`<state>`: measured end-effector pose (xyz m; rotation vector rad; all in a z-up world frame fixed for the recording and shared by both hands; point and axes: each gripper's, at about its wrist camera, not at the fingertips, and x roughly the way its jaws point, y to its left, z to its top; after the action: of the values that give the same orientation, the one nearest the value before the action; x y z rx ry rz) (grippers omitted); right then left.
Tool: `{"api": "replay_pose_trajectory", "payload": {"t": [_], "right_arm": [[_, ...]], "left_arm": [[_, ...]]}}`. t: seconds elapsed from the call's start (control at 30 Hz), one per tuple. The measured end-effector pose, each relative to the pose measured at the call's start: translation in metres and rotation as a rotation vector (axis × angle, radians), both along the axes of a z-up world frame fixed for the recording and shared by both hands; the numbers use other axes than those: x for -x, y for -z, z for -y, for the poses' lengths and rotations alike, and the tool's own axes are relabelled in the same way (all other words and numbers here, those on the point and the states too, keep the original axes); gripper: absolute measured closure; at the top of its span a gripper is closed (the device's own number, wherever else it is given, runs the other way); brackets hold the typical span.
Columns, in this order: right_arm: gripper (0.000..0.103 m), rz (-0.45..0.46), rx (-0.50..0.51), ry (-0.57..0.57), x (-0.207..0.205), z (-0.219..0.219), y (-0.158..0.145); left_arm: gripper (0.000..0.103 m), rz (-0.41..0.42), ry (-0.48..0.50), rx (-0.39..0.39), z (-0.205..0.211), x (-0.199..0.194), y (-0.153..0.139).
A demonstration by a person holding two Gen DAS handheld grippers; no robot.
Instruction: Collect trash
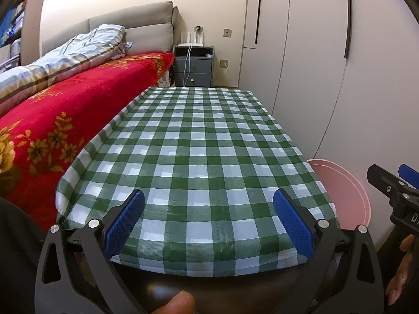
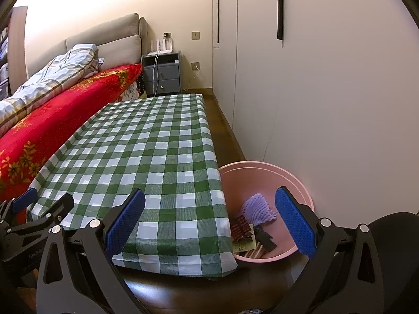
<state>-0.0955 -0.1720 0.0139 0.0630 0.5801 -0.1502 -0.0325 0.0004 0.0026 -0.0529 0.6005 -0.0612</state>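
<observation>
A pink bin (image 2: 293, 178) stands on the floor at the table's right side. Inside it lie a purple foam net (image 2: 258, 209), a dark red wrapper (image 2: 241, 227) and other scraps. My right gripper (image 2: 209, 209) hangs open above the table's near right corner and the bin, nothing between its blue pads. My left gripper (image 1: 208, 209) is open over the near edge of the green checked tablecloth (image 1: 199, 144), holding nothing. The bin's rim (image 1: 348, 175) shows at the right of the left wrist view, with the right gripper's tip (image 1: 387, 183) above it.
A bed with a red flowered blanket (image 1: 65, 110) runs along the table's left side. A grey nightstand (image 1: 193, 65) stands beyond the table's far end. White wardrobe doors (image 2: 327, 91) line the right wall, leaving a narrow strip of wood floor.
</observation>
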Motion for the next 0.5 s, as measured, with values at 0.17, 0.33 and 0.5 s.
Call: {"api": "replay_pose_trajectory", "payload": {"t": [0.17,0.33,0.5], "right_arm": [[0.005,-0.002,0.001,-0.002,0.0004,-0.0001,-0.0005],[0.005,-0.002,0.005,-0.004,0.0013,-0.0014,-0.0006],[0.005,-0.003,0.004,-0.004,0.0014,-0.0012,-0.0006]], "left_arm": [[0.008,0.002,-0.003,0.000,-0.0010,0.0015,-0.0006],[0.008,0.003,-0.004,0.000,-0.0011,0.0012,-0.0014],[0.008,0.005,-0.002,-0.001,-0.0013,0.0016,-0.0017]]}}
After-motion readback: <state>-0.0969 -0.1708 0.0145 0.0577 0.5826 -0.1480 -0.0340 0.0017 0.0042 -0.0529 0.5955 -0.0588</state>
